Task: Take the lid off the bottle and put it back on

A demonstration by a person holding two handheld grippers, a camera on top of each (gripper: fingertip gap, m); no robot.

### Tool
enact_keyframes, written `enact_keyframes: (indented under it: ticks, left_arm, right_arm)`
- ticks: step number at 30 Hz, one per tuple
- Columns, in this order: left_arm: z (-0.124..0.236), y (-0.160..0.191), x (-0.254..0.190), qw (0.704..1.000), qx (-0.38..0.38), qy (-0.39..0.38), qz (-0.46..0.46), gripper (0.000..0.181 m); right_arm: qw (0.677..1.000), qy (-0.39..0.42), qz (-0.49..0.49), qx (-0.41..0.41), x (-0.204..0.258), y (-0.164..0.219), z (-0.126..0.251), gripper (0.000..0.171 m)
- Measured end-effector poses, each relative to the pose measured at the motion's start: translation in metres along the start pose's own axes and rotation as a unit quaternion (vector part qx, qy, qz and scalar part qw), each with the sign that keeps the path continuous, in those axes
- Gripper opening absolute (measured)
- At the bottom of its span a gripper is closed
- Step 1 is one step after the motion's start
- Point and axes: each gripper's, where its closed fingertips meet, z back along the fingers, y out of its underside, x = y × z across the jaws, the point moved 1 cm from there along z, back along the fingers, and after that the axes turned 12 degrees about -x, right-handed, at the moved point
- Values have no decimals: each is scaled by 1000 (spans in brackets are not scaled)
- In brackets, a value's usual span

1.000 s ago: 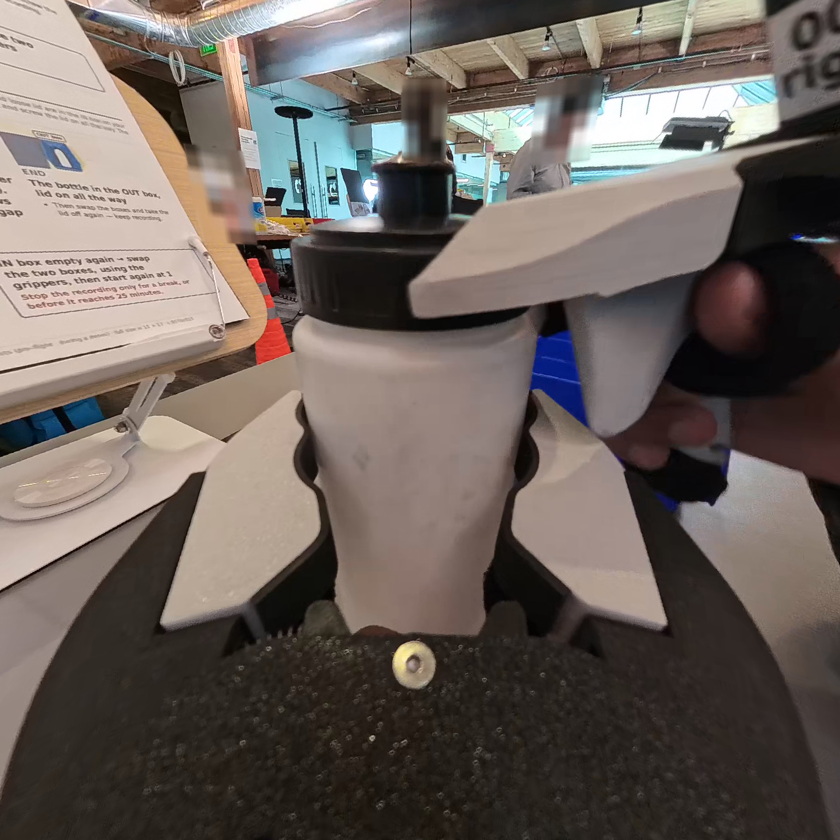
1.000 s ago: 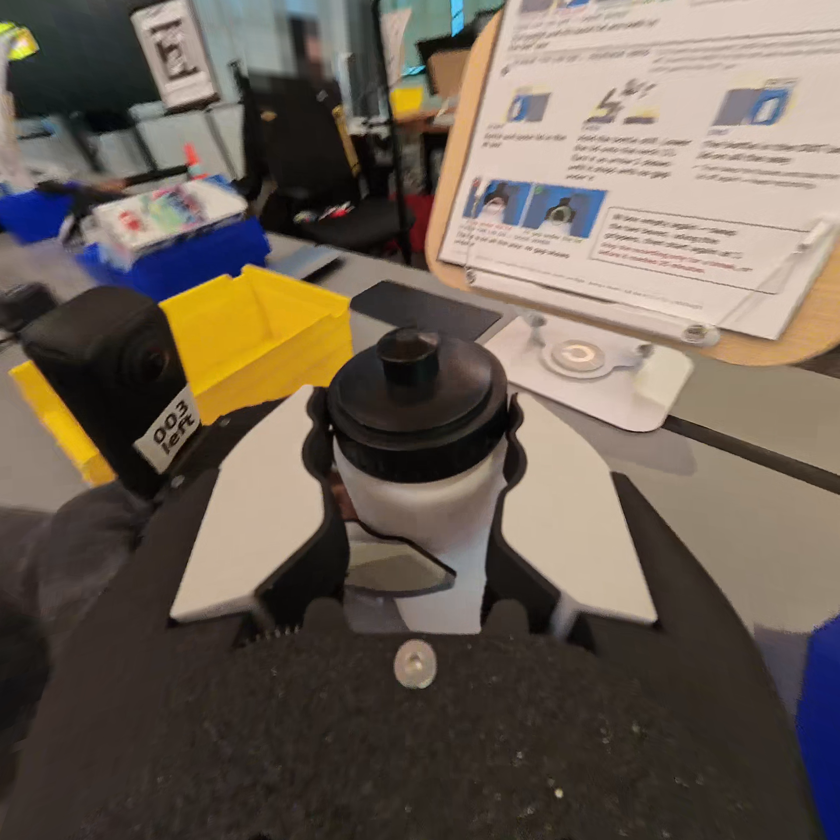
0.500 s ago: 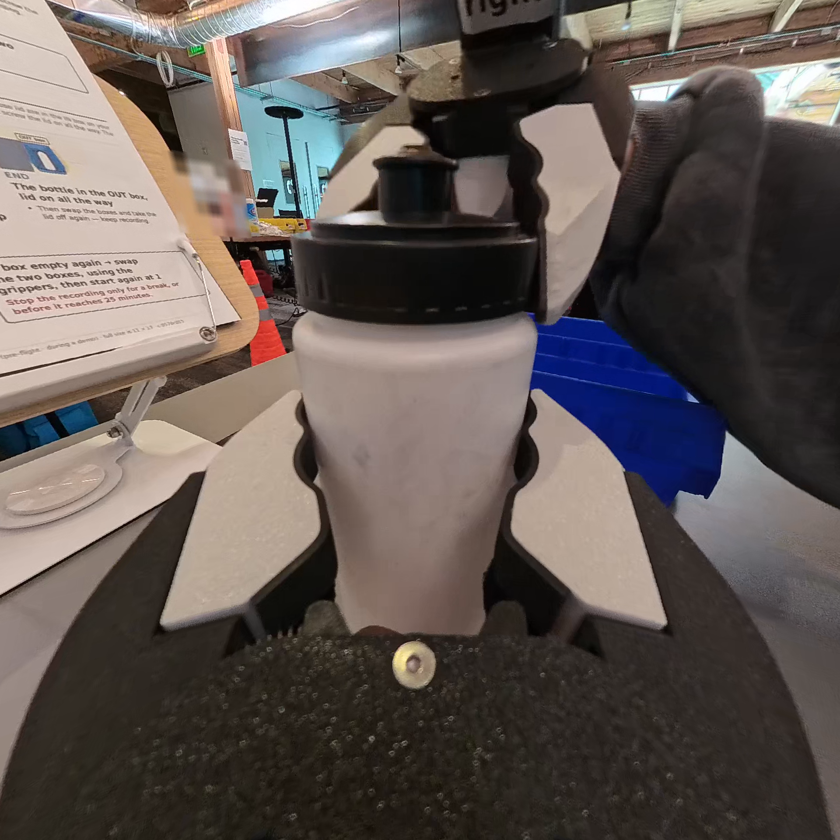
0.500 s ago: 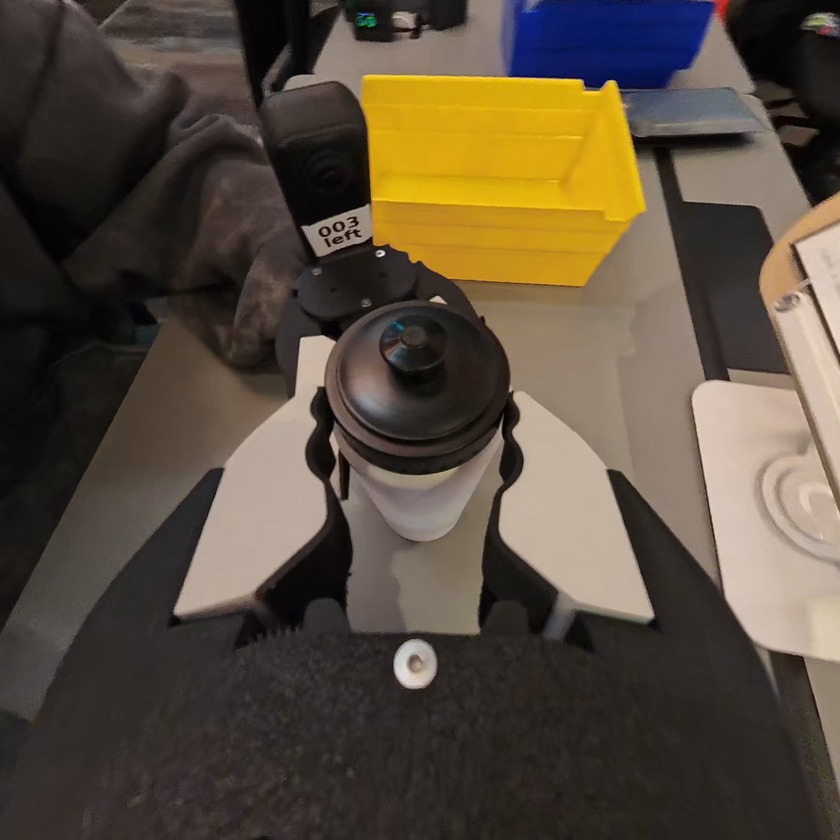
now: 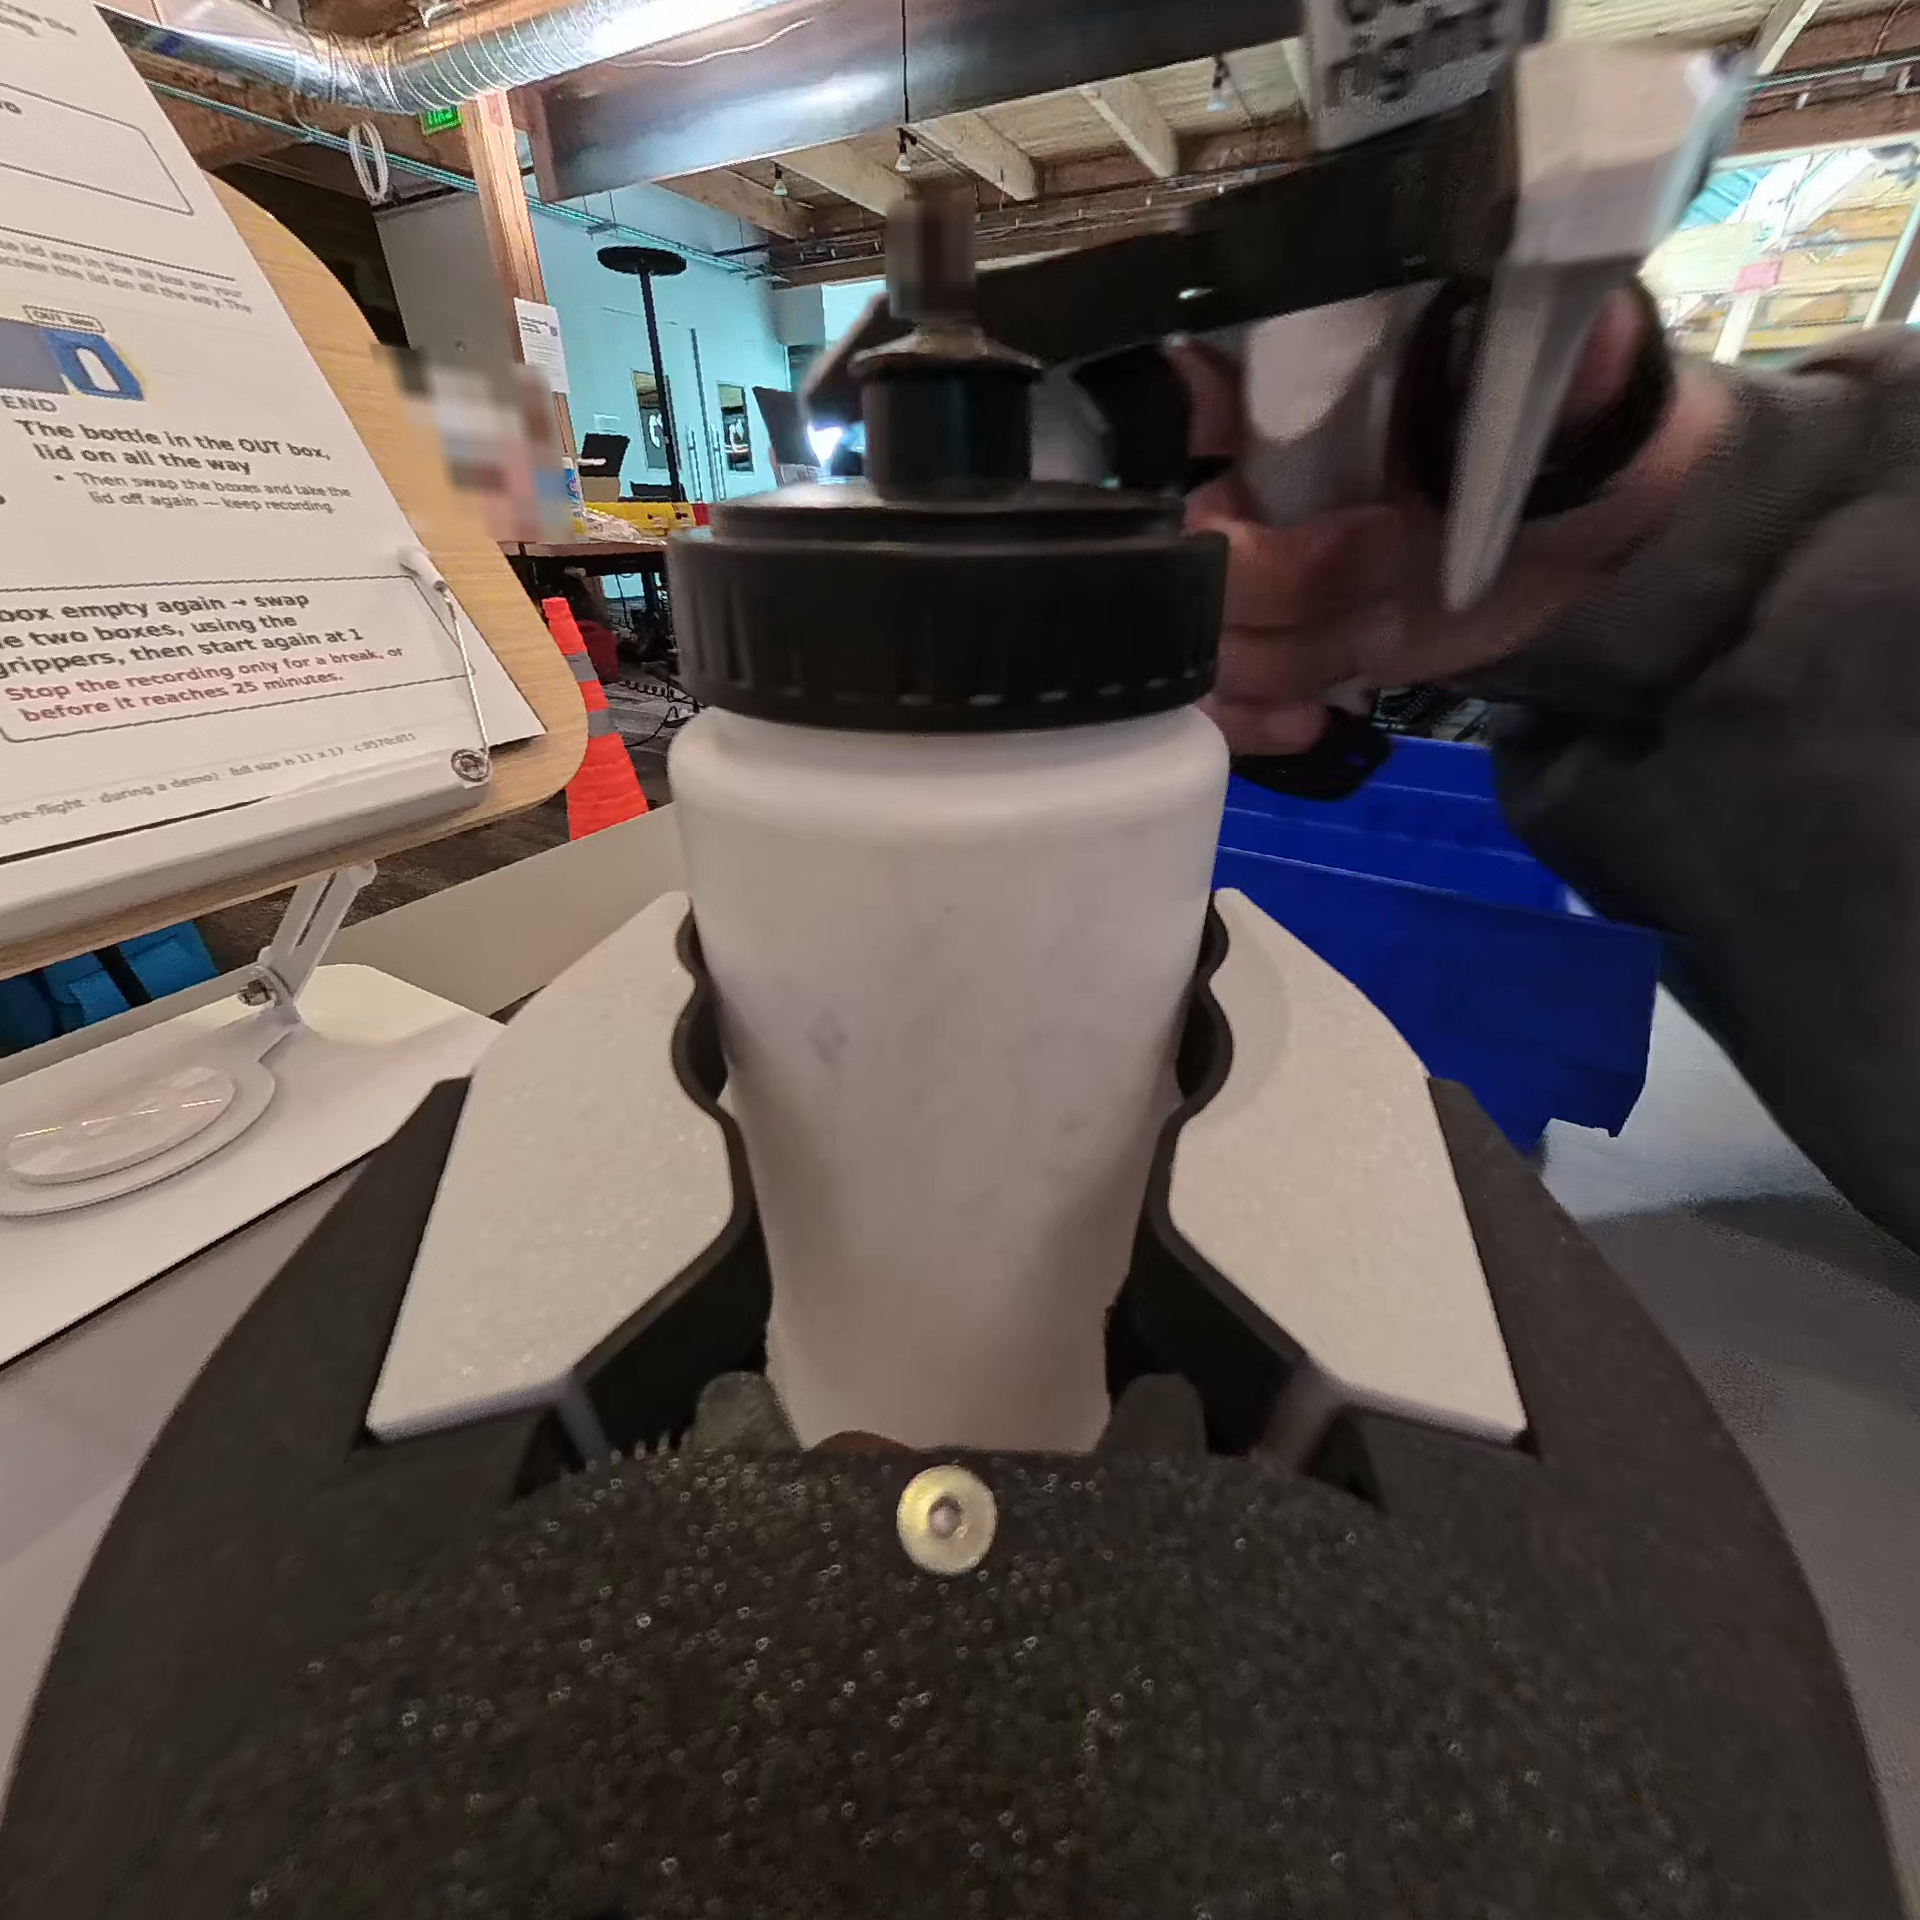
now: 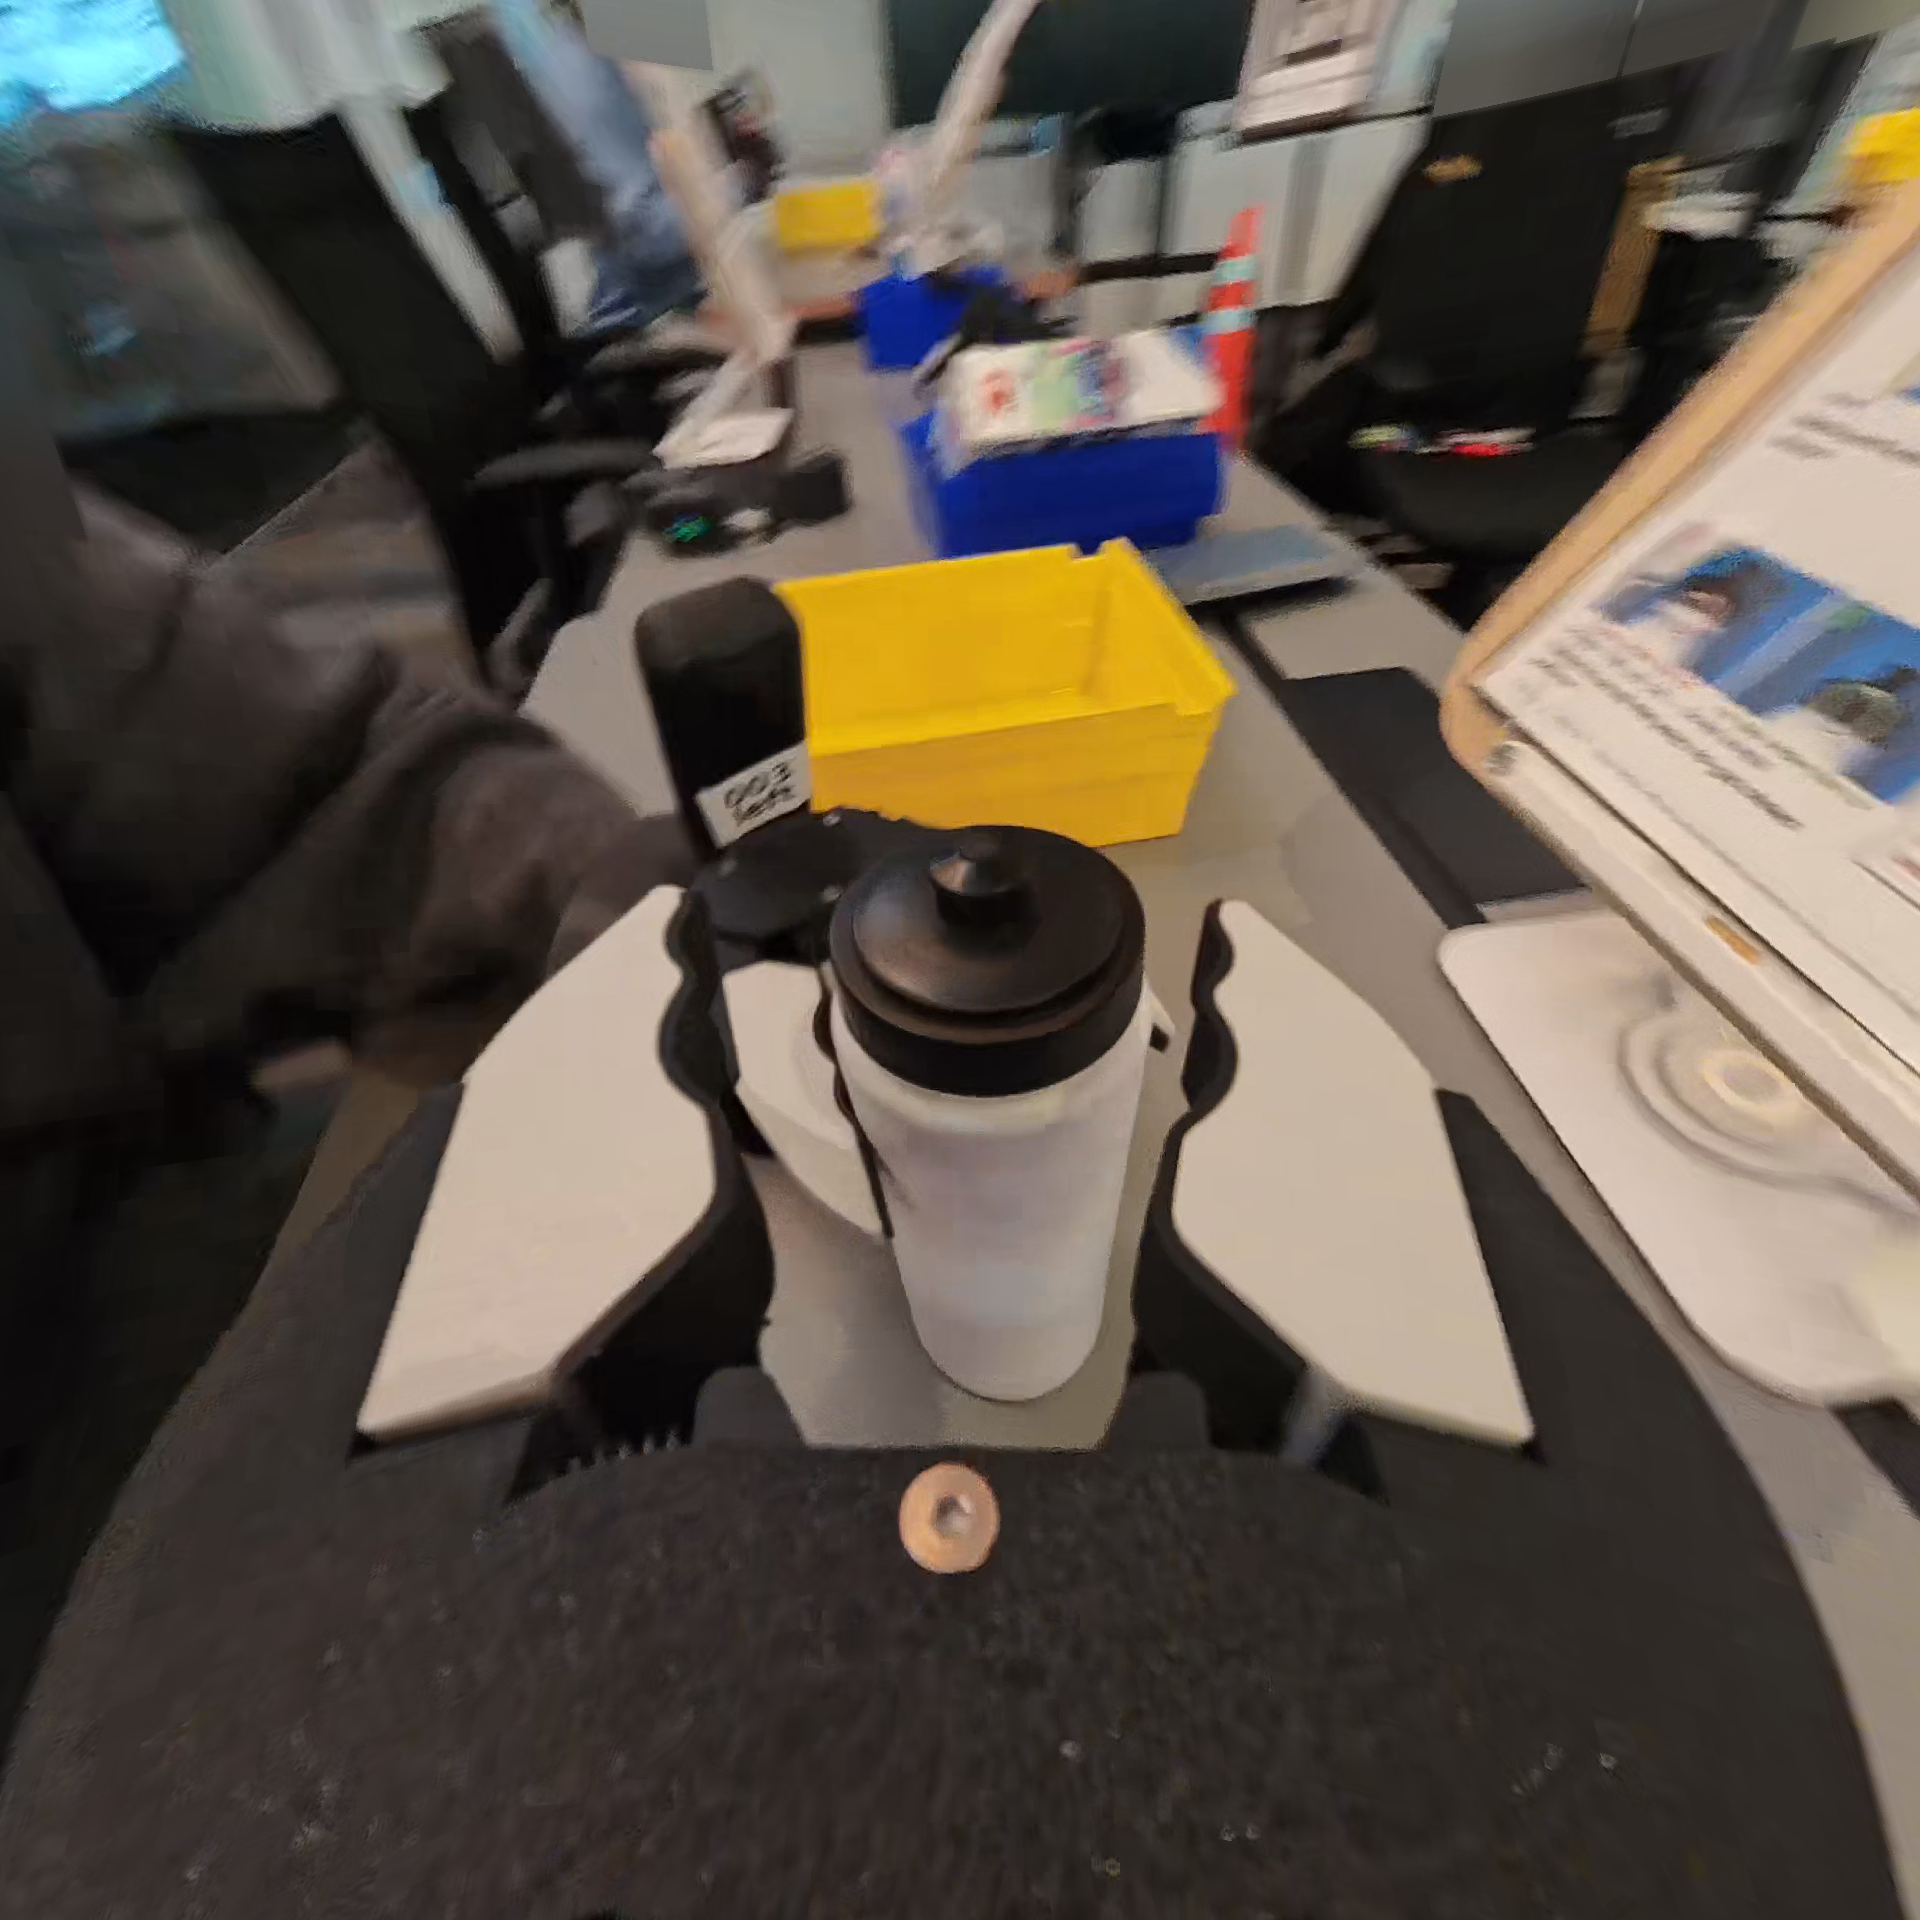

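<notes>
Open workshop, grey counter [image 6: 1351,862]; yellow bin [image 6: 997,686] at 12 o'clock behind the bottle, instruction stand at 3. White bottle [image 5: 945,1039] stands upright on the counter, left tool [image 5: 945,1122] clamped around its body. Black lid [image 6: 982,966] seated on top. Right tool [image 6: 951,1122] above, jaws spread, clear of the lid on both sides. Bottle looks light, smooth plastic, likely slippery and a bit squeezable; the ribbed lid skirt is probably the best place to grip and twist.
</notes>
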Motion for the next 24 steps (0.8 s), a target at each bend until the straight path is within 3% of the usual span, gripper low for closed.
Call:
enact_keyframes:
  ticks: [4,7,12,17,20,24]
  left_arm:
    - [0,0,0,1000,-1,-11,-4,87]
    - [1,0,1,1000,-3,-20,-6,87]
    - [2,-1,1,999,-3,-32,-11,87]
    - [2,0,2,999,0,-33,-13,87]
    - [2,0,2,1000,2,-28,-11,87]
    - [2,0,4,1000,4,-26,-10,87]
  right_arm:
    - [979,203,-7,-5,10,12,10,96]
    - [942,328,21,-71,25,16,8,102]
    - [880,461,27,-111,28,29,-6,100]
    - [854,512,-12,-93,-2,36,-6,94]
    - [886,456,-31,-82,-3,33,-19,72]
    - [922,386,-12,-34,-4,32,-21,68]
